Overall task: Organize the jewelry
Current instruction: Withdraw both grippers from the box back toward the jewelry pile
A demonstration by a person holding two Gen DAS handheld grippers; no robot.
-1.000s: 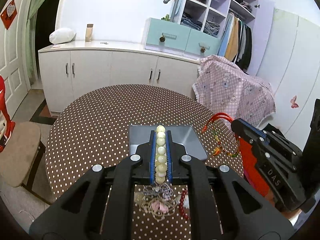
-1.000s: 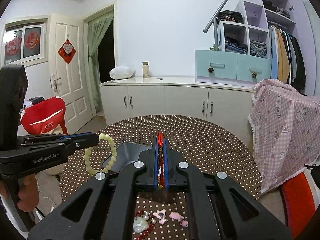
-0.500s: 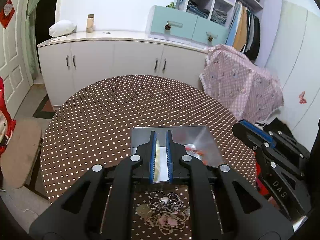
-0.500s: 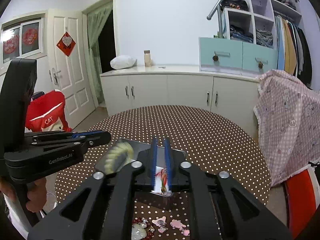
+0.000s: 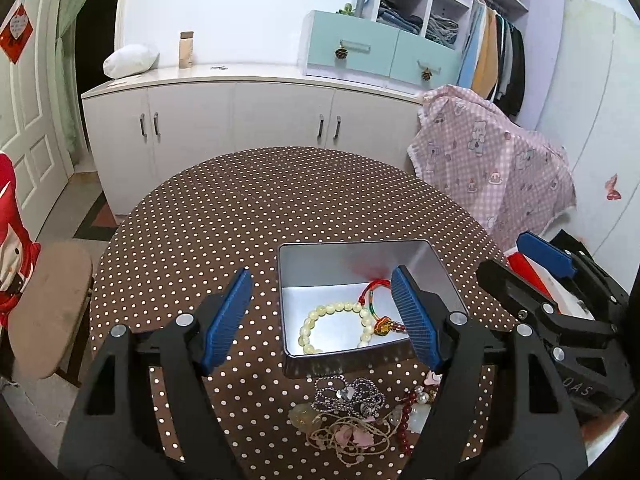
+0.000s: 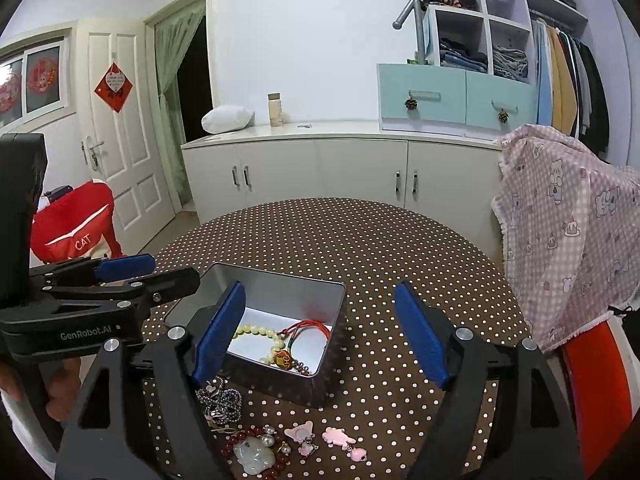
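Note:
A silver metal box (image 5: 436,264) (image 6: 334,344) stands on the round polka-dot table (image 5: 260,208) (image 6: 360,236). Inside lie a pale yellow bead bracelet (image 5: 320,314) (image 6: 256,330) and a red cord bracelet with a charm (image 5: 378,322) (image 6: 308,326). My left gripper (image 5: 326,316) is open and empty above the box's near side. My right gripper (image 6: 318,332) is open and empty over the box too. Loose jewelry lies in front of the box: a silver chain (image 5: 348,394) (image 6: 222,400), a dark red bead bracelet with a jade pendant (image 6: 254,452) and pink charms (image 6: 338,438).
A chair draped in pink checked cloth (image 5: 492,168) (image 6: 568,232) stands at the table's right. A cushioned stool (image 5: 48,304) is at the left. White cabinets (image 5: 240,120) line the far wall. A red bag (image 6: 76,232) hangs at the left.
Both grippers have opened. The yellow bead bracelet left my left gripper and the red cord bracelet left my right gripper; both now lie in the box.

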